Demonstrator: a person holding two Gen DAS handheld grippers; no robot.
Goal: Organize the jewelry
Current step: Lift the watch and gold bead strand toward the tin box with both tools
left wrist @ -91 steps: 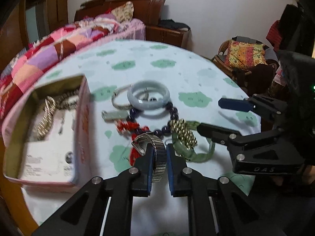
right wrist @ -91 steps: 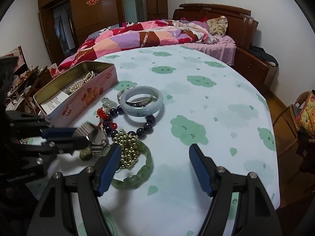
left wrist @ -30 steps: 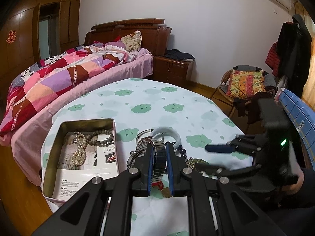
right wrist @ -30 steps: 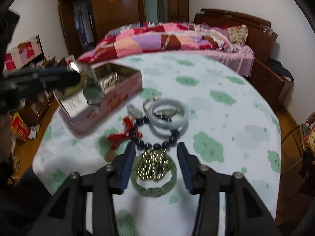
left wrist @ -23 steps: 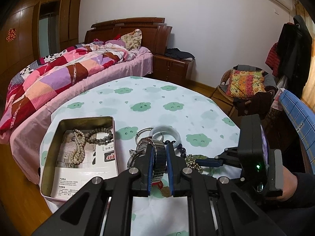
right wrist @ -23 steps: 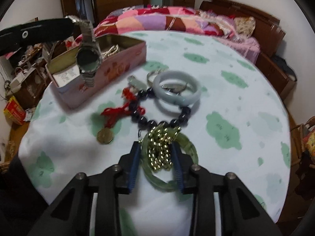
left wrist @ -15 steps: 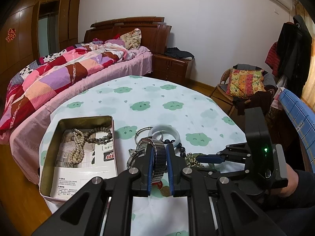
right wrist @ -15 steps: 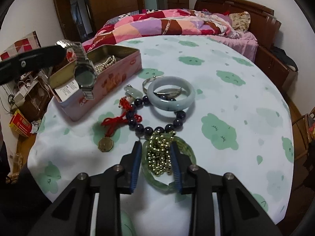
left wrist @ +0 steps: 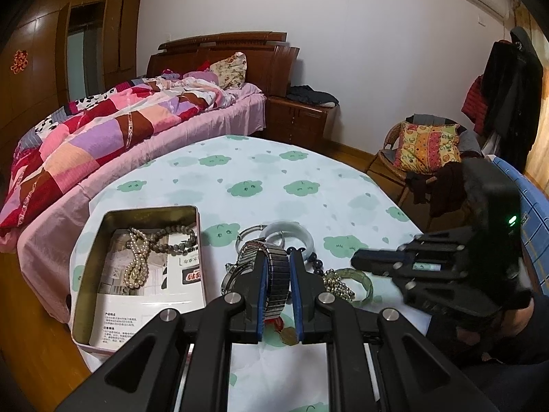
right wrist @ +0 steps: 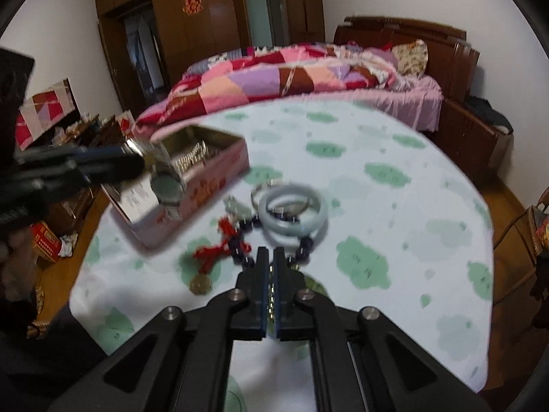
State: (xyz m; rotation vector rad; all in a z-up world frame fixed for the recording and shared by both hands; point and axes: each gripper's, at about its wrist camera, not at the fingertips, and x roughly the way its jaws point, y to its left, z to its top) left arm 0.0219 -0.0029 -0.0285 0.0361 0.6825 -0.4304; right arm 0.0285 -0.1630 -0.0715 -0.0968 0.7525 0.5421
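Note:
My left gripper [left wrist: 277, 267] is shut on a silver metal-band watch [left wrist: 276, 274] and holds it above the table, right of the open pink tin [left wrist: 87, 271] that holds pearl and bead strands. In the right wrist view the watch [right wrist: 166, 180] hangs from the left gripper [right wrist: 137, 163] beside the tin [right wrist: 209, 175]. My right gripper [right wrist: 270, 264] is shut on a gold bead chain [right wrist: 271, 295], just visible between its pads. On the table lie a pale jade bangle [right wrist: 291, 213], a dark bead bracelet [right wrist: 305, 252], a red-cord coin charm [right wrist: 212, 254] and a green bracelet [left wrist: 363, 279].
The round table [left wrist: 240, 168] has a white cloth with green clouds. A bed with a patchwork quilt [left wrist: 103, 127] stands behind it. A chair with a cushion [left wrist: 425, 147] is at the right. The table's near edge is close to both grippers.
My right gripper has closed from wide open onto the gold bead chain and the view has moved. My left gripper has lifted the watch off the table and holds it steady.

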